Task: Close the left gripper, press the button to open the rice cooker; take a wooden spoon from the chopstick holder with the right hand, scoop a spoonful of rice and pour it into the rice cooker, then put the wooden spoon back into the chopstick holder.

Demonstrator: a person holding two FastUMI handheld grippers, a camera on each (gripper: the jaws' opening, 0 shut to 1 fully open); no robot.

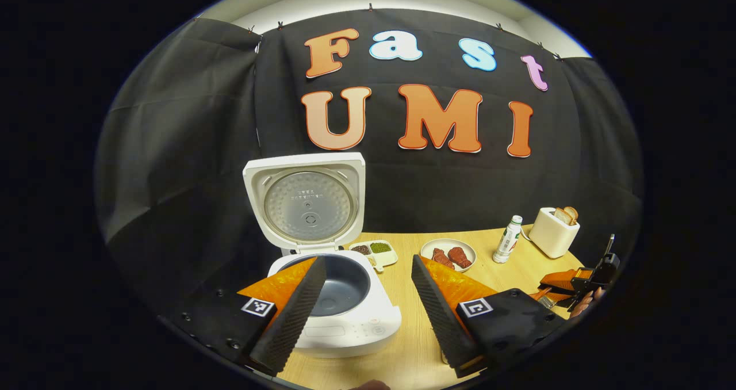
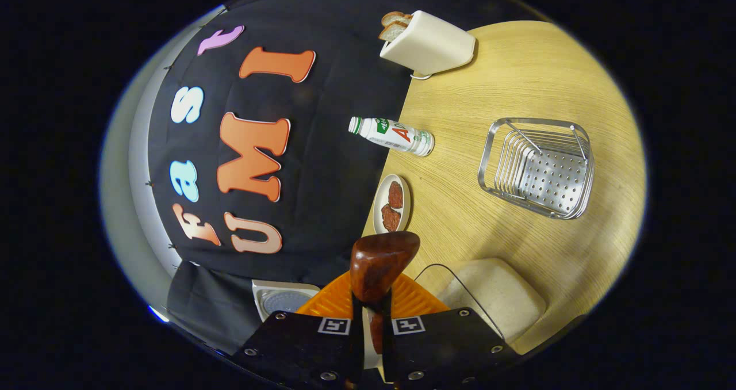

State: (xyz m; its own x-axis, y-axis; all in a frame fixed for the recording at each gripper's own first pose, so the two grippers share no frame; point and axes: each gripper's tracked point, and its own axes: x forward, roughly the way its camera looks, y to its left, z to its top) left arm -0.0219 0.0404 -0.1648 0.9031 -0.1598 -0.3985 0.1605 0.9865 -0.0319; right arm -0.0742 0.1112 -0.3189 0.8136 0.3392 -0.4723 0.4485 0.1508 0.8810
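With the right claw (image 2: 371,315) pinching the dark brown wooden spoon (image 2: 380,263), bowl pointing forward along its fingers, the open white rice cooker (image 1: 339,298) sits directly ahead of the spread left claw (image 1: 368,298).

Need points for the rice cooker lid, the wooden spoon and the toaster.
rice cooker lid (image 1: 307,206): left gripper view, inner metal plate of the raised lid.
wooden spoon (image 2: 379,263): right gripper view, its bowl above the fingers.
toaster (image 2: 431,45): right gripper view, side wall.

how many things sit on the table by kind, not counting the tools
appliances: 2, rice cooker, toaster
dishes with food: 2, divided dish, plate
bottles: 1, bottle
metal racks: 1, rack
total: 6
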